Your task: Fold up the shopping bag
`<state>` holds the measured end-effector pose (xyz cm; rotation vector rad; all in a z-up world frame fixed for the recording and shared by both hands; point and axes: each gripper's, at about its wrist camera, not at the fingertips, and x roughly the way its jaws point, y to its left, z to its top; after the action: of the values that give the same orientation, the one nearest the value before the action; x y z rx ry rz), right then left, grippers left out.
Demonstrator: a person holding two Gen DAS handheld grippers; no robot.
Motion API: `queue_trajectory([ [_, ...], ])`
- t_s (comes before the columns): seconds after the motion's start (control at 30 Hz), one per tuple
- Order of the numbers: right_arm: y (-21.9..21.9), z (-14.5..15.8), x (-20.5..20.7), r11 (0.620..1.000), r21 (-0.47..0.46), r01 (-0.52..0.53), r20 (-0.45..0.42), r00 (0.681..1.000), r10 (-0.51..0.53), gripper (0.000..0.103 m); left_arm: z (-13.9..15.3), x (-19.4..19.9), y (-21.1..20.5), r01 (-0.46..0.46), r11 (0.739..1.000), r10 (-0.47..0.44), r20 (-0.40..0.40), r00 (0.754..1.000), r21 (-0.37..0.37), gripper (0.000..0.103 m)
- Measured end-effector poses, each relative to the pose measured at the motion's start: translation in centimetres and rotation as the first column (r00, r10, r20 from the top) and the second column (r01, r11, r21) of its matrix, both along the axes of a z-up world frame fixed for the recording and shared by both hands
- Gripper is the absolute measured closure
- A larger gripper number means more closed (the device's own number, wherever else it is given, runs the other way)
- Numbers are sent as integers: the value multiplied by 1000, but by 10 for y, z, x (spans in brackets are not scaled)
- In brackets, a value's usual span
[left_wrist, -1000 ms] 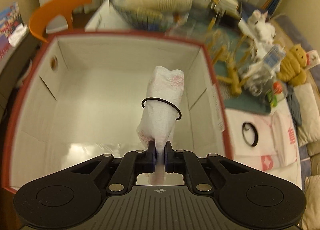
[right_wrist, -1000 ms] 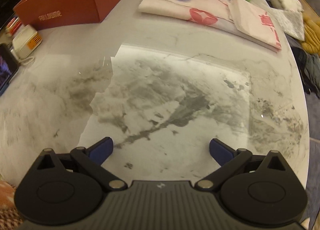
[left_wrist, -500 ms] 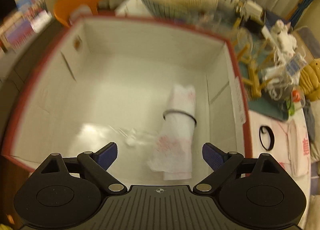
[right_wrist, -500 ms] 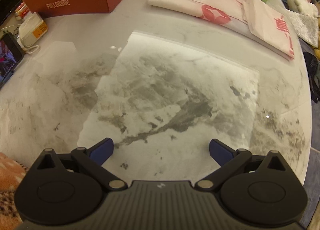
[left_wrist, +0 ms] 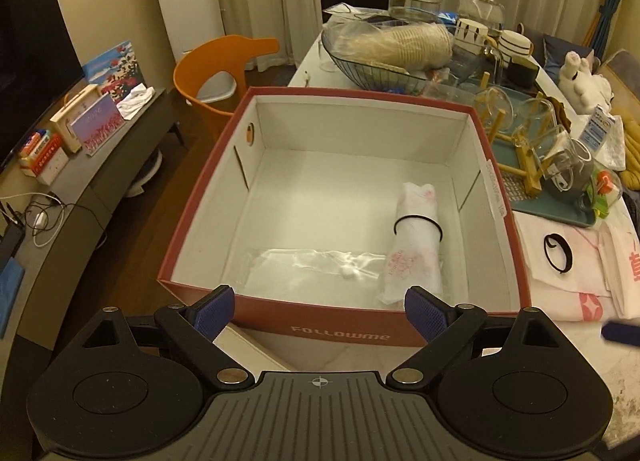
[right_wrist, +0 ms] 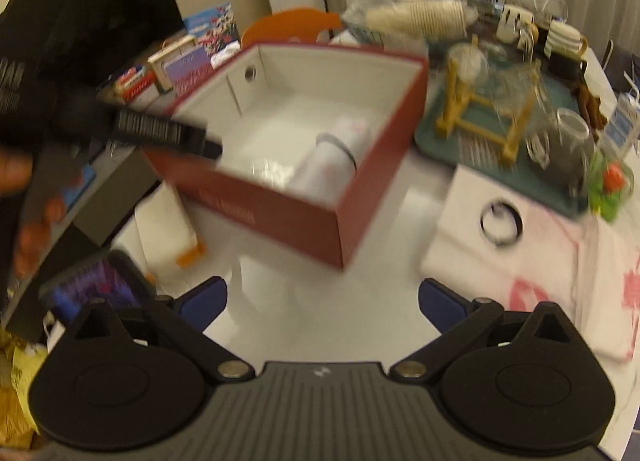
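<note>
Marble table (left_wrist: 592,373) — red box (left_wrist: 340,335), flat bags (left_wrist: 580,285).

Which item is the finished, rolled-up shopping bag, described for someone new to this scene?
Find the big red cardboard box with white inside walls on the marble table. The rolled shopping bag lies on its floor near the right wall. Unlike the flat bags outside, it is a tight white roll with a black band around it.

Rolled bag (right_wrist: 334,159) lies in red box (right_wrist: 360,197); right tongs (right_wrist: 322,301) gape.
</note>
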<state>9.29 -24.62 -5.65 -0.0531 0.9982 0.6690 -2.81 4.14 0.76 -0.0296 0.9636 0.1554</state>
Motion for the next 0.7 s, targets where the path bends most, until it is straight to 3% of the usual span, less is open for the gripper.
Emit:
queue_trajectory([
  [0.23,29,23,20,994,-35,106,60,993,-103,0,-1,-1,15,36,999,-36,14,999,-18,10],
  [0.7,47,24,22,980,-52,192,49,981,-189,0,-8,13,31,79,996,-78,10,997,-36,10],
])
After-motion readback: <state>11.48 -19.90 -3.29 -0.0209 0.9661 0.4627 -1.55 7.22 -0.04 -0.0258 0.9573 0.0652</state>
